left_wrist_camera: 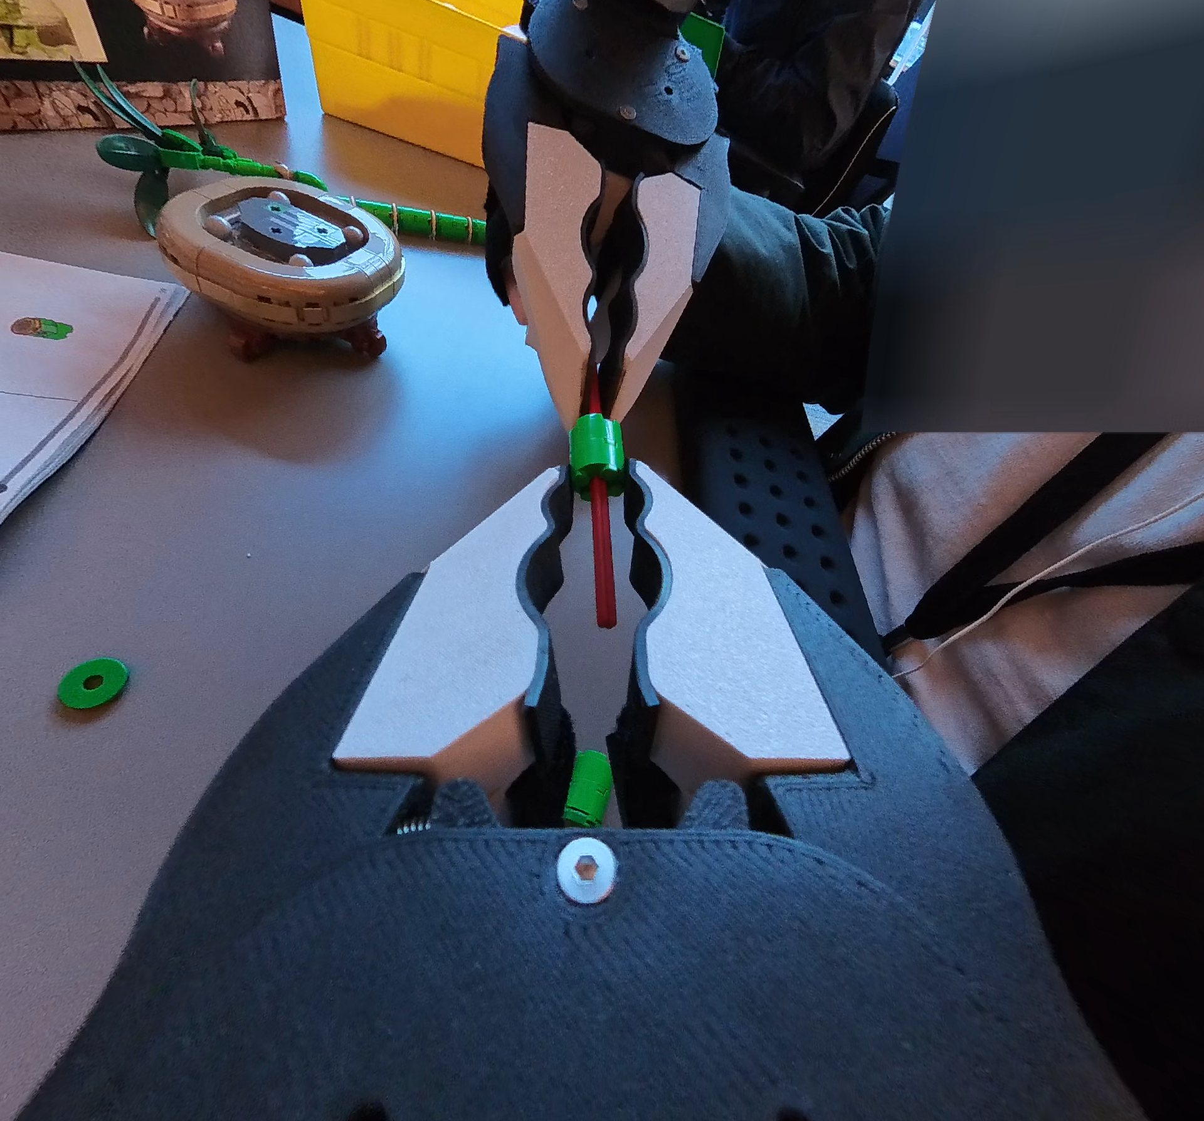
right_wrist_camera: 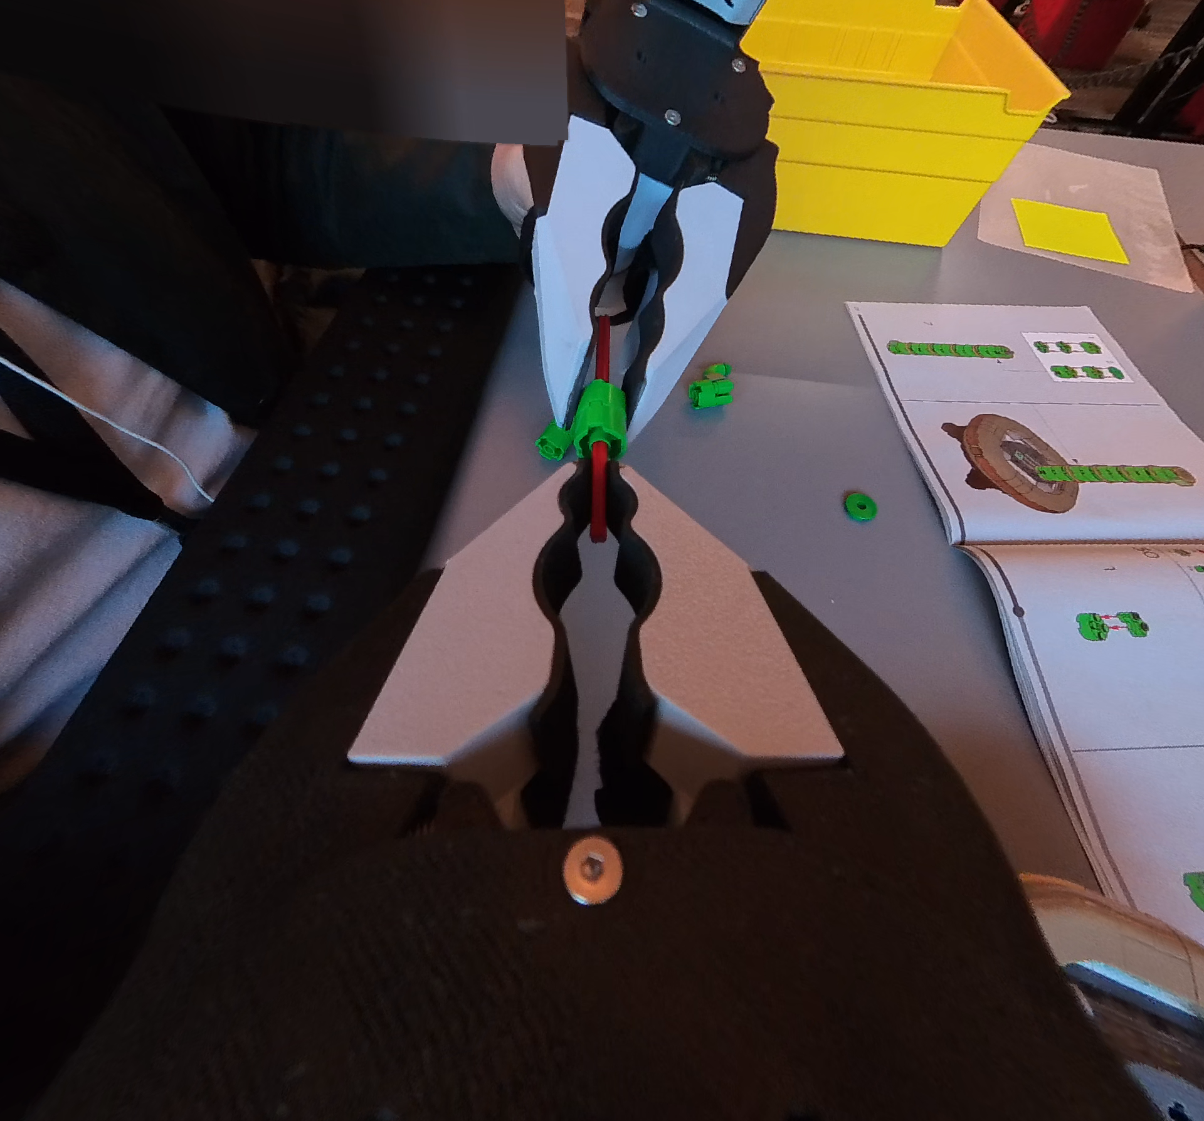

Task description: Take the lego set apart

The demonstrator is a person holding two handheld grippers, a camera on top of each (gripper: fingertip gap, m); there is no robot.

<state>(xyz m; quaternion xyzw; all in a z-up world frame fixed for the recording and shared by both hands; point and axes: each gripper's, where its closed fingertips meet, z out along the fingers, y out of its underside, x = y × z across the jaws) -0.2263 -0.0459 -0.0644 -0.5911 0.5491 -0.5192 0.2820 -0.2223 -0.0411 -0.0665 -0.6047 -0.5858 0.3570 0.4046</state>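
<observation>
A short green round piece [left_wrist_camera: 593,451] sits on a thin red axle [left_wrist_camera: 603,549], held in the air over the table's edge. My left gripper [left_wrist_camera: 596,474] is shut on the green piece. My right gripper [left_wrist_camera: 594,415] faces it tip to tip and is shut on the red axle. In the right wrist view, the right gripper [right_wrist_camera: 596,471] pinches the axle [right_wrist_camera: 598,503], and the left gripper [right_wrist_camera: 596,432] clamps the green piece [right_wrist_camera: 598,415]. The tan pot base [left_wrist_camera: 280,256] and a long green stalk [left_wrist_camera: 417,220] lie on the table at left.
A yellow bin [left_wrist_camera: 404,54] stands at the back. An open instruction booklet [right_wrist_camera: 1042,425] lies nearby. A green ring [right_wrist_camera: 860,507] and loose green pieces [right_wrist_camera: 710,389] lie on the table, one more [left_wrist_camera: 589,787] under my left gripper. A person sits close by on a black perforated seat [right_wrist_camera: 293,503]. The tips of both grippers are at nearly the same place. Left tips and right tips are each some 20 cm from the tan pot base [left_wrist_camera: 280,256]. Seen from the right wrist view [right_wrist_camera: 1100,995] as well.
</observation>
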